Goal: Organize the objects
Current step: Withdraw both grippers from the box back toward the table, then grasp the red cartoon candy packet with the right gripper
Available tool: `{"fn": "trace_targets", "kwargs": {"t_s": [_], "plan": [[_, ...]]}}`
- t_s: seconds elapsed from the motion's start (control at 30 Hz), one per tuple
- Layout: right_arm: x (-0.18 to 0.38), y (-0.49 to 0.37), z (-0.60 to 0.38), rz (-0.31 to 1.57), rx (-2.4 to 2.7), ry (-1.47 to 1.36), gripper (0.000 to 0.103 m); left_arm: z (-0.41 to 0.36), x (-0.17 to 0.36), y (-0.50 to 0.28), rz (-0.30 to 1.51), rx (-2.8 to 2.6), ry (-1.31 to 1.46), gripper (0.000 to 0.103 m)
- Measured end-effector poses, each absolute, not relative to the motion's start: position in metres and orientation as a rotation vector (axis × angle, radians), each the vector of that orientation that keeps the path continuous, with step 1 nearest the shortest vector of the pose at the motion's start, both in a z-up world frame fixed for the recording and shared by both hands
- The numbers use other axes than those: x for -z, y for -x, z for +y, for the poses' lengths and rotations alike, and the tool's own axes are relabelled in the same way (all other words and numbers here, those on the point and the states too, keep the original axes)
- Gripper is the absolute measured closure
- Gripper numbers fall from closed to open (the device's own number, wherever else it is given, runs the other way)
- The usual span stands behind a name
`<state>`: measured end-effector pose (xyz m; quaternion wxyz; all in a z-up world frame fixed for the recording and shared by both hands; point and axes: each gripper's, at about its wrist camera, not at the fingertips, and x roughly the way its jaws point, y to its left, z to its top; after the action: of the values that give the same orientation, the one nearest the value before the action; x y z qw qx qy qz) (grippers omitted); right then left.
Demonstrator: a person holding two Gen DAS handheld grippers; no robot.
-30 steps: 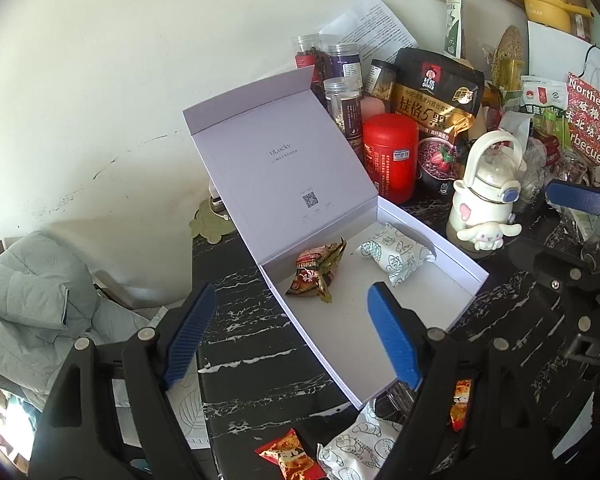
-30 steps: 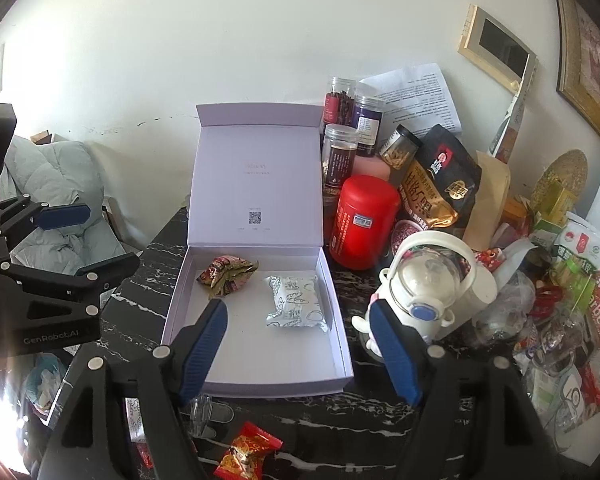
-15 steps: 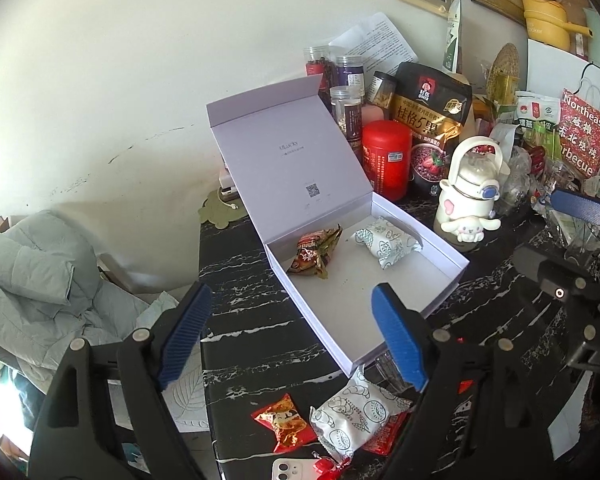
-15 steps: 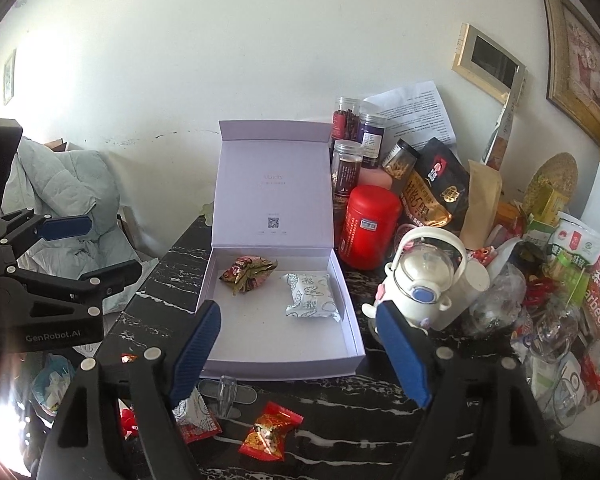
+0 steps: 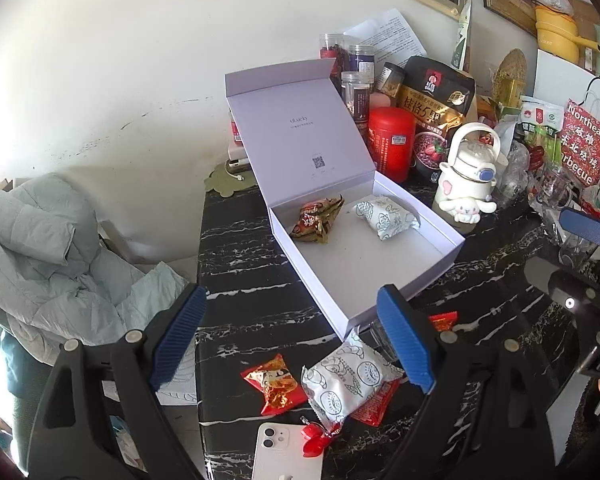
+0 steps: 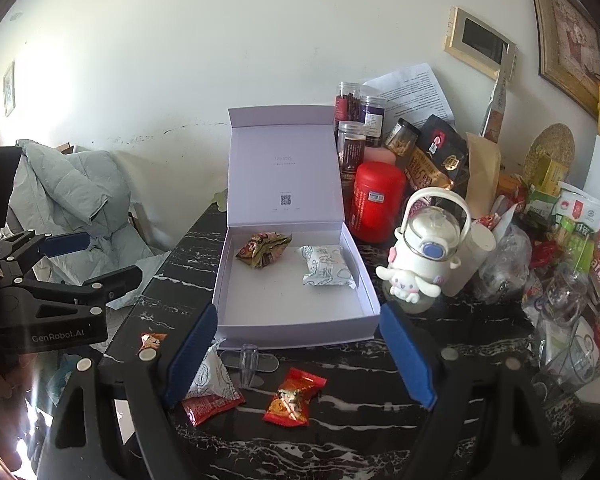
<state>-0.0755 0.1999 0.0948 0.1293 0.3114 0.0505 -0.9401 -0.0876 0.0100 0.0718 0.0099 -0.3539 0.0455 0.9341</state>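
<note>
Both grippers, left [image 5: 296, 340] & right [image 6: 300, 356], jaws opening, empty; 2 snacks in box [image 6: 370, 280].

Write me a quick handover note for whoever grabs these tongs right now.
Left tongs: jaws opening, nothing between them.
Right tongs: jaws opening, nothing between them.
Open lavender box on the black marble table; its lid stands up against the jars.
Done: a green-brown packet and a white patterned packet lie in the box.
Left: on the table in front of the box, a red candy, a white patterned packet overlapping a red packet, and more small red packets.
</note>
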Motion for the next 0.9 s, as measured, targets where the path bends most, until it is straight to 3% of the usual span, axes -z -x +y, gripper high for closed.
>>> {"fn": "trace_targets", "kwargs": {"t_s": [0.9], "plan": [[0.008,0.044,0.204,0.007,2.63,-1.112,0.019,0.008,0.027,0.035,0.052,-2.836,1.321,0.016]]}}
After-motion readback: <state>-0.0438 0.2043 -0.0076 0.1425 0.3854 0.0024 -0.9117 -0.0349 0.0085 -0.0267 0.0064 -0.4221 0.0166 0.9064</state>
